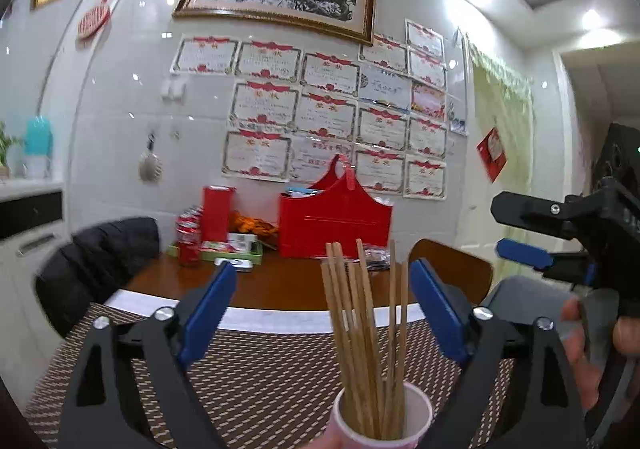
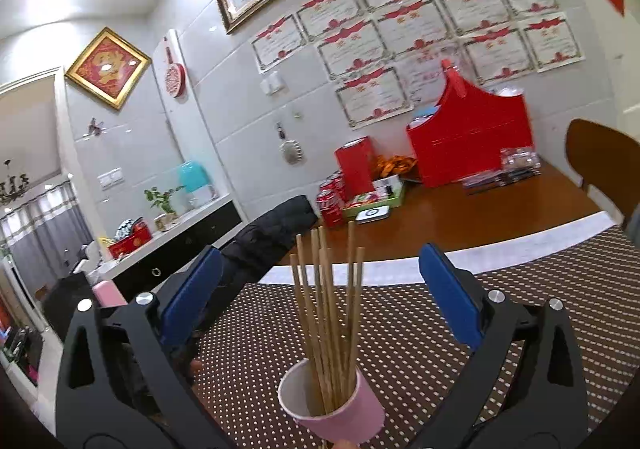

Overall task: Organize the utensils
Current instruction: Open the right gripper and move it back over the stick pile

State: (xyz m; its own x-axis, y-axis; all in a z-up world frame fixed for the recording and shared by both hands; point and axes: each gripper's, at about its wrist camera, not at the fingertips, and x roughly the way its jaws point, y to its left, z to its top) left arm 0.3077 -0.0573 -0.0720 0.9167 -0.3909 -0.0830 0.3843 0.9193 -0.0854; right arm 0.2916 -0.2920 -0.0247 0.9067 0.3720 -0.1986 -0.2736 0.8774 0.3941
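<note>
Left wrist view: the left gripper (image 1: pixel 322 299) has its blue-padded jaws spread wide, nothing pressed between them. A pink paper cup (image 1: pixel 382 419) stands low at the near edge, holding a bundle of wooden chopsticks (image 1: pixel 360 313) that fan upward between the pads without touching either. The woven placemat (image 1: pixel 260 373) stretches away to its white far border, beyond which the brown table (image 1: pixel 288 281) lies bare up to a red gift bag (image 1: pixel 334 225) by the wall. At right, the right gripper (image 1: pixel 520 237) hangs above the mat, fingers apart.

Right wrist view: the right gripper (image 2: pixel 320 299) is likewise spread wide around the cup (image 2: pixel 332 405) and chopsticks (image 2: pixel 328 313), with clear gaps on both sides. The dotted mat (image 2: pixel 420 329) is open to the right; a black jacket (image 2: pixel 272 233) sits past its left edge.
</note>
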